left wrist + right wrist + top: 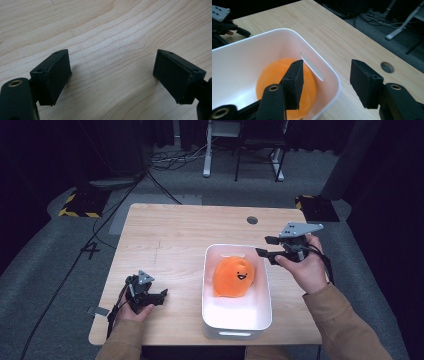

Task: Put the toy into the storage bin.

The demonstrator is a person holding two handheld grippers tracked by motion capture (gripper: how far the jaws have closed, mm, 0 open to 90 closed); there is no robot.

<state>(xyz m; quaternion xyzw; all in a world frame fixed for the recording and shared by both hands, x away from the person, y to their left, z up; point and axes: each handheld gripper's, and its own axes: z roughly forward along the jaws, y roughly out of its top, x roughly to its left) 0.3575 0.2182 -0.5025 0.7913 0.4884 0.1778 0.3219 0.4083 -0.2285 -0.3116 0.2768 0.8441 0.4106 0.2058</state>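
A pale wooden worktop (165, 245) holds a white plastic bin (237, 322) with a round orange plush toy (234, 277) inside; its smiling face shows from the high view. The right claw (325, 83), jaws apart, straddles the bin's rounded far rim. The left claw (112, 75), jaws wide apart, hovers over bare wood grain. Grey carpet and cables surround the worktop.

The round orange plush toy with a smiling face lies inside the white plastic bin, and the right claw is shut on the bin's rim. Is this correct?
Not quite. The round orange plush toy does lie inside the white plastic bin, but the right claw is open, its jaws apart on either side of the rim, as the right gripper view shows.
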